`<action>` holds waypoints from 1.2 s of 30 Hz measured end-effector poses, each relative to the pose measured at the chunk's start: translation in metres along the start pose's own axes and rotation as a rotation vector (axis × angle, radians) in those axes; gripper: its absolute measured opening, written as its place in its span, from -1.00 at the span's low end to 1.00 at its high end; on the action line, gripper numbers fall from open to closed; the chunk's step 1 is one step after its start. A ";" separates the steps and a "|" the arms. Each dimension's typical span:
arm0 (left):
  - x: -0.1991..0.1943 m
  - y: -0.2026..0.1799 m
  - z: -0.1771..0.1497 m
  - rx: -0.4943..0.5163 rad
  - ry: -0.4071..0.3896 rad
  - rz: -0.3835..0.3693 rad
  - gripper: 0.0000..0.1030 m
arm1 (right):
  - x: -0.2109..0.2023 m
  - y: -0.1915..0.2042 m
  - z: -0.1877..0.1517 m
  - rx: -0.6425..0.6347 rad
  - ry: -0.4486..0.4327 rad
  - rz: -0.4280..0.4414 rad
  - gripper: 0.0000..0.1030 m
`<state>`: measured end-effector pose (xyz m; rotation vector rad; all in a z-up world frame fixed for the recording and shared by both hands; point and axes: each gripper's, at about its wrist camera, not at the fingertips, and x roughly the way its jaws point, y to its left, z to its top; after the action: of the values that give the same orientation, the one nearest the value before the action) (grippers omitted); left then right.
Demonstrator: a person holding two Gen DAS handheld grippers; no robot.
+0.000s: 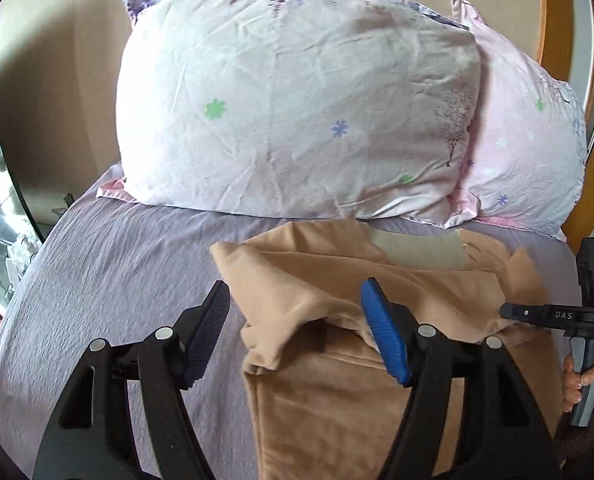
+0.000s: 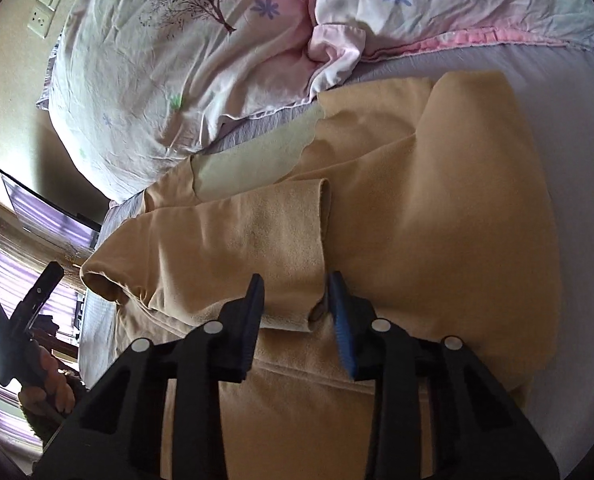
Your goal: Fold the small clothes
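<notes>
A tan short-sleeved shirt lies on the lilac bed sheet, neck toward the pillows, with both sleeves folded in over the body. My left gripper is open above the shirt's left folded edge, holding nothing. In the right wrist view the same shirt fills the middle, and my right gripper is open, its fingers straddling the end of the folded sleeve without pinching it. The right gripper also shows in the left wrist view, at the shirt's right edge.
Two white-and-pink flowered pillows lean on the wall behind the shirt. A wooden headboard curves at the right. A glass-topped stand sits left of the bed. Wall sockets show in the right wrist view.
</notes>
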<state>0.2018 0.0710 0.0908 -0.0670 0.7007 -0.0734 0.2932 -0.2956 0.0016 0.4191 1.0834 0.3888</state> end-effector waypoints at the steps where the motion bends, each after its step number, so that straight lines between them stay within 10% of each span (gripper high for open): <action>1: 0.000 0.005 -0.001 -0.003 -0.001 0.011 0.36 | 0.001 0.003 -0.001 -0.017 0.004 0.010 -0.90; 5: 0.004 0.011 -0.002 -0.018 0.004 0.005 0.39 | 0.001 0.022 0.001 -0.107 -0.024 0.003 -0.92; 11: 0.012 0.001 -0.005 0.018 0.007 -0.028 0.41 | -0.099 0.016 0.014 -0.098 -0.386 -0.148 -0.92; 17: 0.026 -0.013 -0.008 0.075 0.039 -0.059 0.41 | -0.078 -0.043 -0.007 0.034 -0.185 -0.242 -0.87; 22: 0.034 -0.030 -0.008 0.134 0.058 -0.084 0.54 | -0.109 -0.045 -0.002 0.065 -0.364 -0.215 -0.35; 30: 0.088 -0.028 -0.027 0.107 0.273 -0.048 0.62 | -0.041 -0.049 0.012 0.065 -0.123 -0.163 -0.04; 36: 0.040 0.004 -0.048 0.016 0.240 -0.174 0.62 | -0.090 -0.052 -0.036 0.062 -0.209 -0.017 0.29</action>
<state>0.2010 0.0691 0.0282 -0.1048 0.9327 -0.2568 0.2278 -0.3801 0.0292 0.4936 0.8967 0.2899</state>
